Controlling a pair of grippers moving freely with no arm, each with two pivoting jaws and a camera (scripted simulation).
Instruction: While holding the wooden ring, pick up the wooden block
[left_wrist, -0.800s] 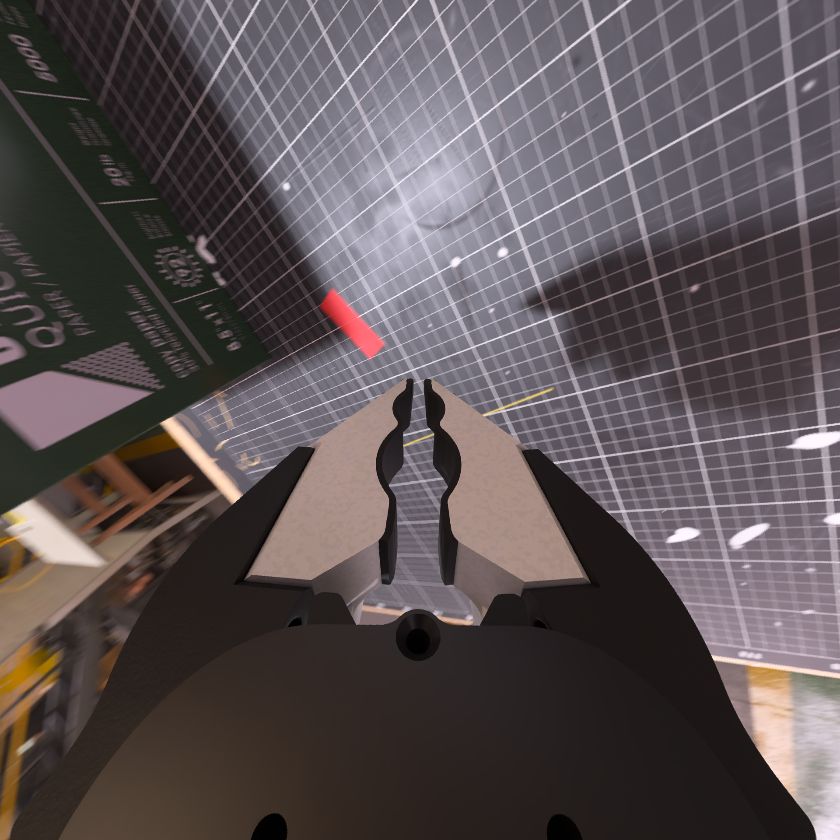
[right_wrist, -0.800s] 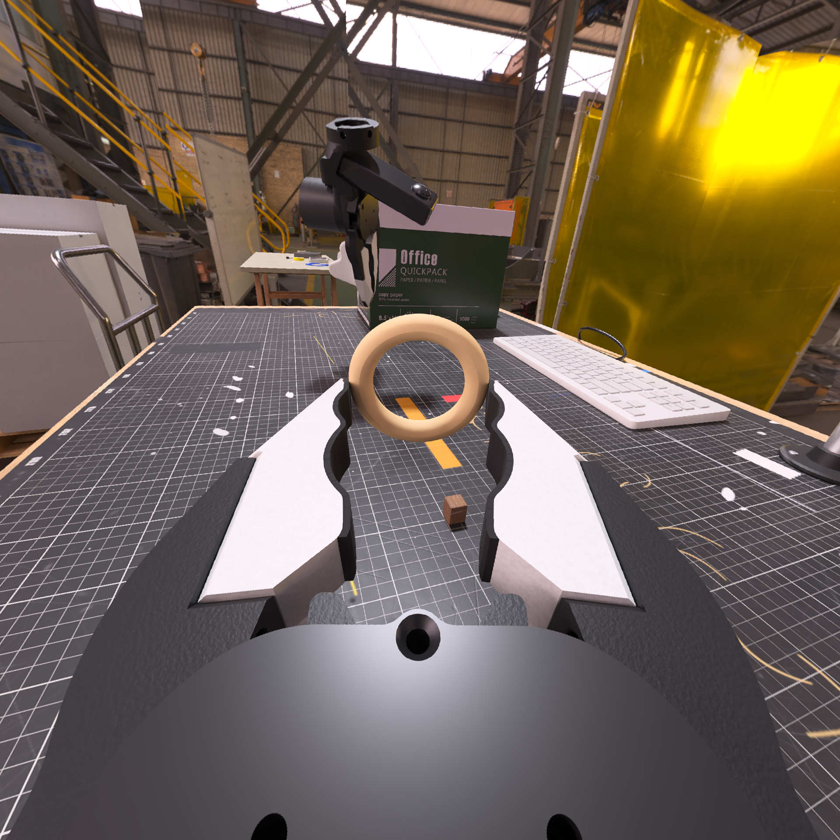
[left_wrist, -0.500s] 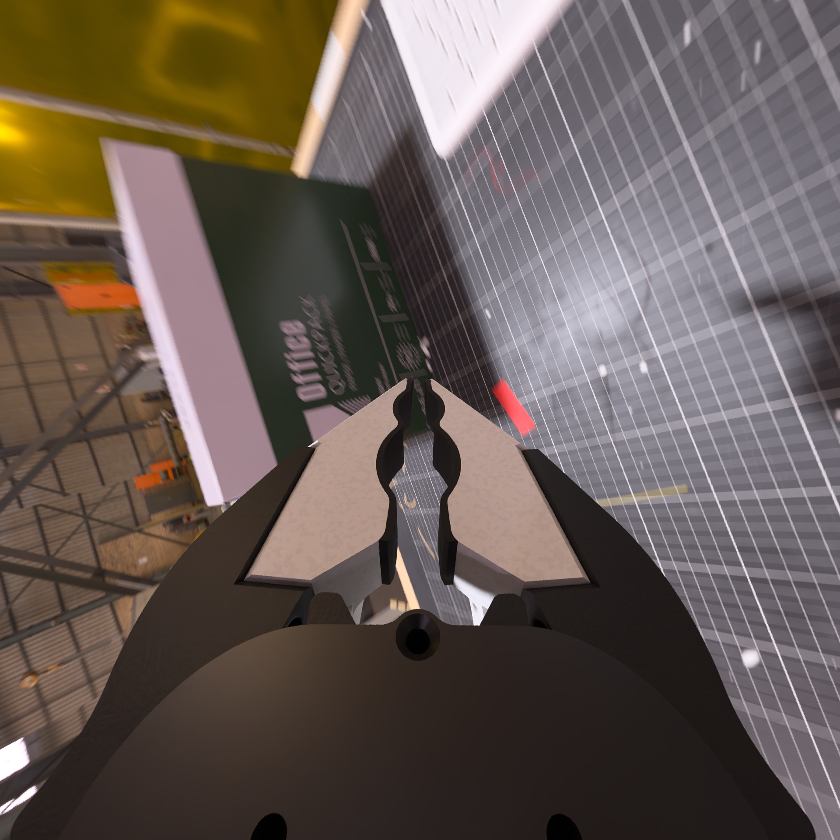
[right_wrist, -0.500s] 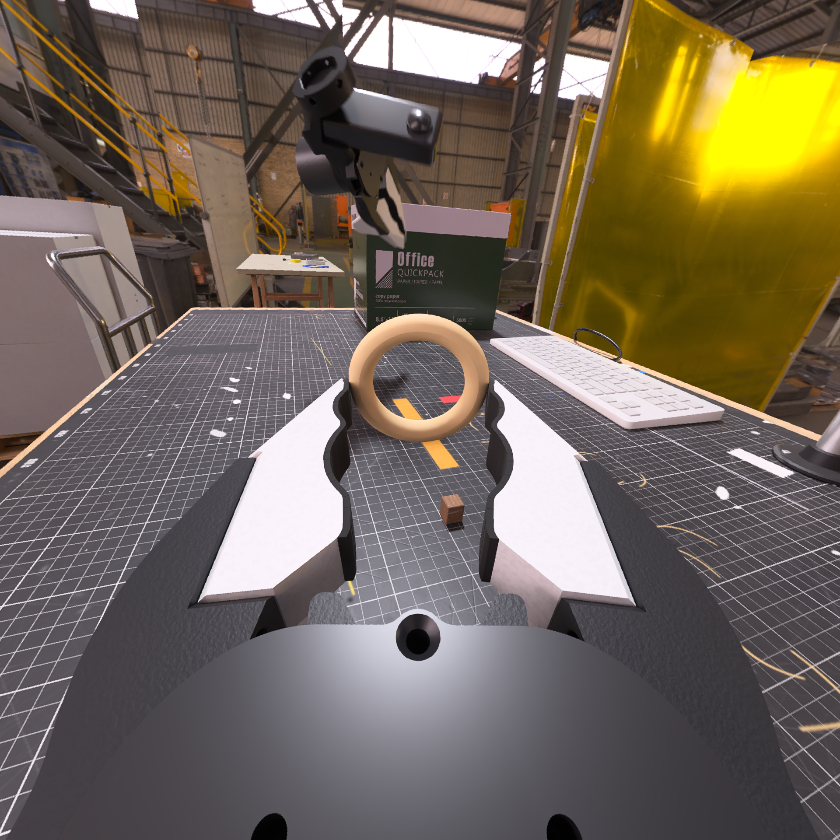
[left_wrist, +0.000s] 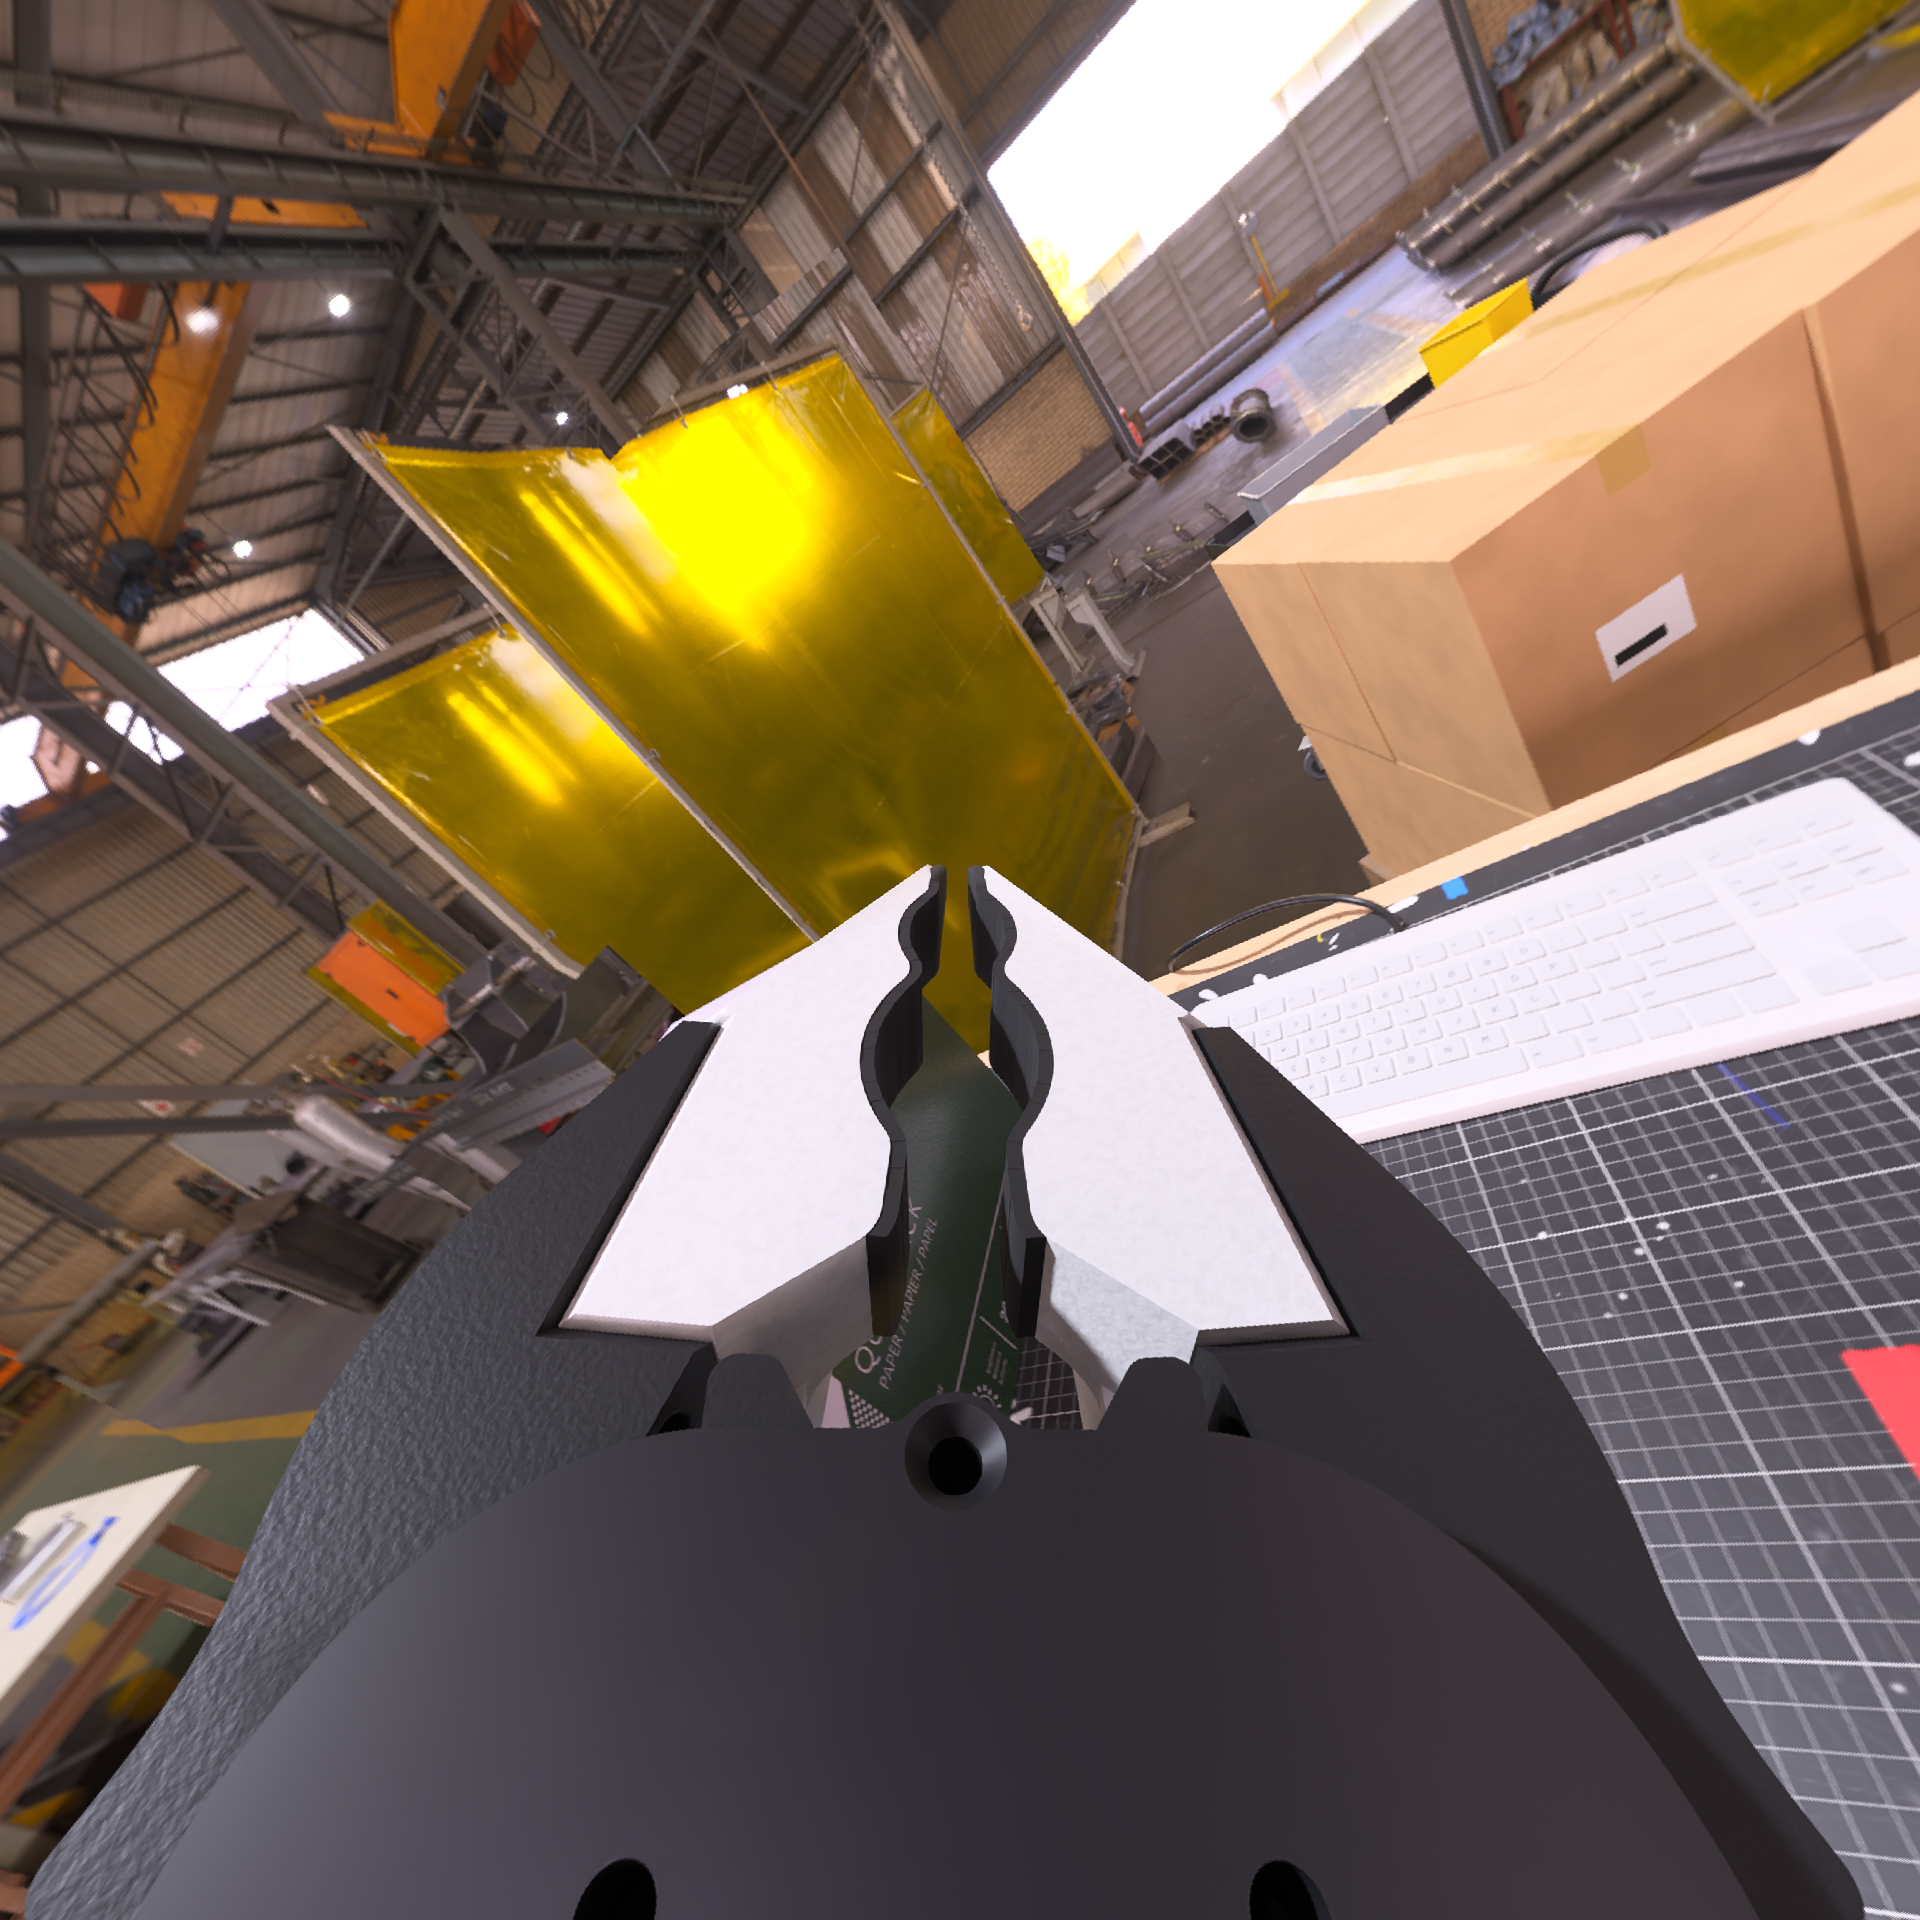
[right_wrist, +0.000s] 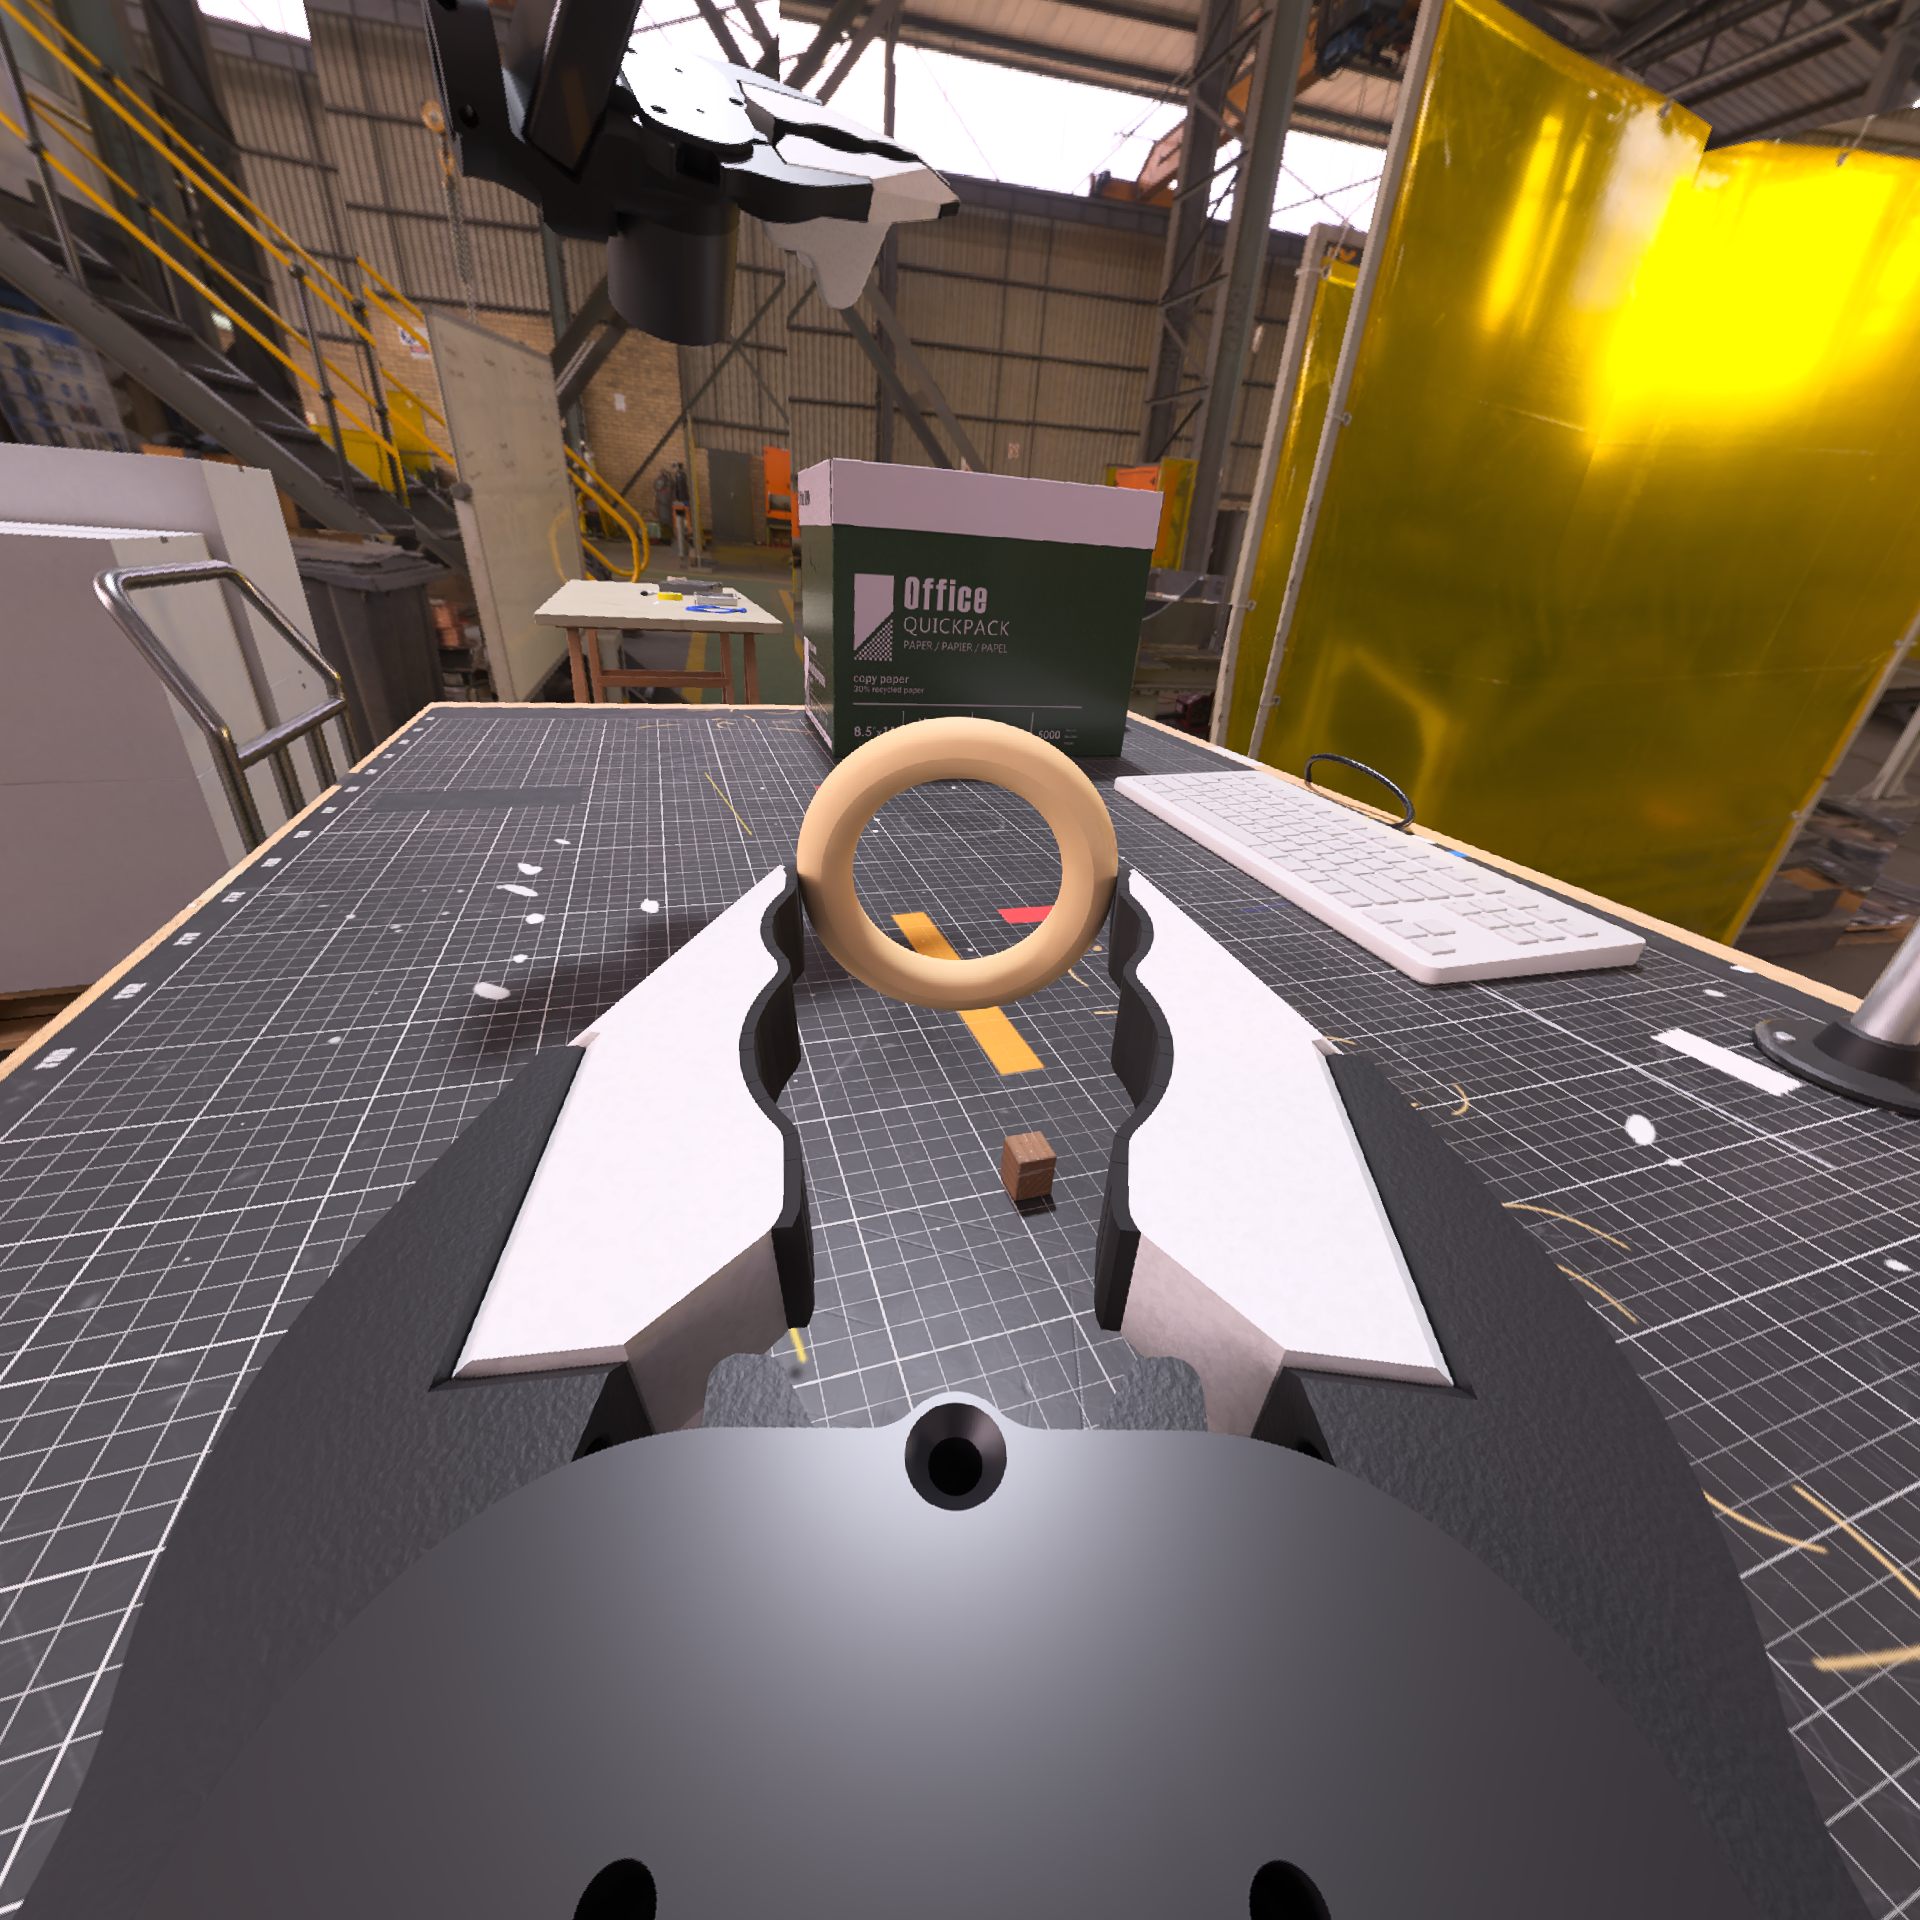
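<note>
My right gripper (right_wrist: 956, 883) is shut on a pale wooden ring (right_wrist: 831, 831), held upright between its fingertips above the mat. A small brown wooden block (right_wrist: 1029, 1164) stands on the grid mat (right_wrist: 416, 987) below, between the fingers in the view and apart from them. My left gripper (left_wrist: 956, 878) is shut and empty, tilted up and pointing at the yellow curtain. It also shows in the right wrist view (right_wrist: 914, 208), high above the far end of the table. The block and ring are not in the left wrist view.
A green and white paper box (right_wrist: 977, 613) stands at the table's far edge. A white keyboard (right_wrist: 1371, 883) lies at the right. Orange tape (right_wrist: 997, 1029) and a red patch (right_wrist: 1023, 914) lie on the mat. A metal post base (right_wrist: 1849, 1049) is at the far right. Cardboard boxes (left_wrist: 1558, 582) stand beyond the table.
My left gripper has risen and swung upward, from facing the mat and paper box to facing the yellow curtain and keyboard. My right gripper keeps the ring and has barely moved.
</note>
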